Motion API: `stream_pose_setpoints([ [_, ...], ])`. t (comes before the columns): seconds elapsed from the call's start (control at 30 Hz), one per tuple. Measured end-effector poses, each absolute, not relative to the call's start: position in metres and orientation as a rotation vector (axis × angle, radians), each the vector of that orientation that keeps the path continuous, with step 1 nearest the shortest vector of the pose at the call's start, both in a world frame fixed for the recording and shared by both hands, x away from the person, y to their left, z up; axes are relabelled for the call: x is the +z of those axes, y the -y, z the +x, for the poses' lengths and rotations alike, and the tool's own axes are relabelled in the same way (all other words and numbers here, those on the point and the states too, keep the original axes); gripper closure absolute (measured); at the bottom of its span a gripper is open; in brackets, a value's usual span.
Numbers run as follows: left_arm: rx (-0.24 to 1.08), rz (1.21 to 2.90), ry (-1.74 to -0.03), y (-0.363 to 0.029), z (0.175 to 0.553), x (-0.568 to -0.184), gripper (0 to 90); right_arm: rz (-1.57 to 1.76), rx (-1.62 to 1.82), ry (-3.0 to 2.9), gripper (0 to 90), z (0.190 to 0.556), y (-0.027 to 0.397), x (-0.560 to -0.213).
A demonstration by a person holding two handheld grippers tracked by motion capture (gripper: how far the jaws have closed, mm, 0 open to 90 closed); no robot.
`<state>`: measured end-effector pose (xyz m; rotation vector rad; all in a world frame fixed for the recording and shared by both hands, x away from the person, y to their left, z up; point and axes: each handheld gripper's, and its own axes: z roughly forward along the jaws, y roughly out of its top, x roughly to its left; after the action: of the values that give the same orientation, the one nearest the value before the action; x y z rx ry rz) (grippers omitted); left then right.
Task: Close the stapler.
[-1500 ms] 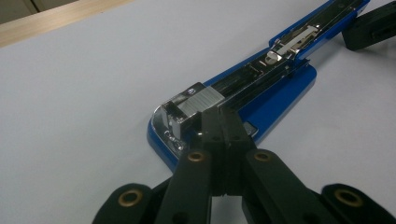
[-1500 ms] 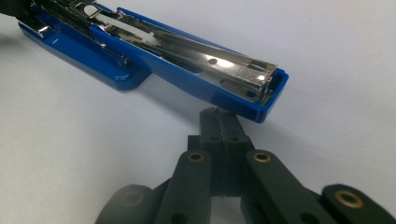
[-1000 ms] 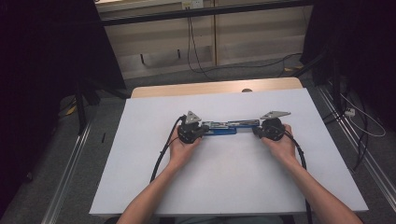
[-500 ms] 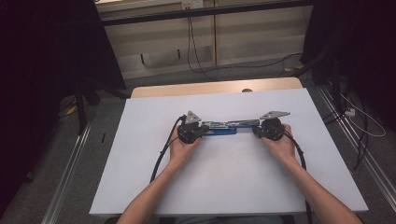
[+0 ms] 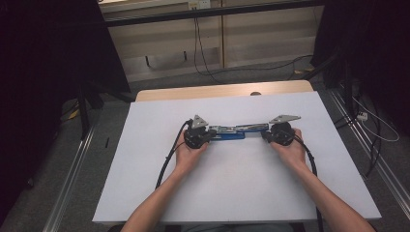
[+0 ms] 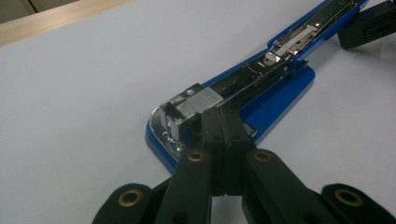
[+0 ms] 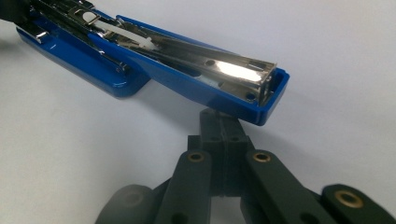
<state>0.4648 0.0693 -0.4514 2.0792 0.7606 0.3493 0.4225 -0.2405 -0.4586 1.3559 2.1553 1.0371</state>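
Person at a white-topped bench (image 5: pixel 145 145), a two-jaw claw in each hand, works on a blue plastic-and-chrome desk stapler (image 5: pixel 231 134) lying flat near mid-bench, swung fully open end to end. Left claw (image 5: pixel 209 135) sits at the base end; in the left gripper view its jaws are pressed together, tips resting against the chrome anvil end of the stapler (image 6: pixel 219 112), w/ nothing pinched between them. Right claw (image 5: pixel 265 135) sits at the far end; in the right gripper view its jaws are likewise pressed together, tips just under the open end of the blue top arm (image 7: pixel 243 88), touching or nearly so, nothing held.

Progress, as judged: opening looks done, since top arm is folded back in line w/ the base and the shiny steel magazine channel (image 7: pixel 196 56) lies exposed. What's left is prob. loading staples or checking the track, then swinging the arm shut; neither has begun. No staple strip seen on the bench.

Stapler's look: glossy blue shell, rounded base, bright metal rails running lengthwise, a pale plastic pusher piece (image 6: pixel 299 39) w/ spring hardware near the hinge. Whether staples sit in the channel can't be told.
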Motion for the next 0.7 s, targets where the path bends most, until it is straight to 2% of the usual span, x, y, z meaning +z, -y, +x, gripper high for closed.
stream_pose_setpoints([
  [0.7,0.361,2.076,-0.756,-0.0689,0.4639,-0.4518,90.0,1.320,1.099,-2.133,90.0,0.4225,0.2367,-0.4571],
])
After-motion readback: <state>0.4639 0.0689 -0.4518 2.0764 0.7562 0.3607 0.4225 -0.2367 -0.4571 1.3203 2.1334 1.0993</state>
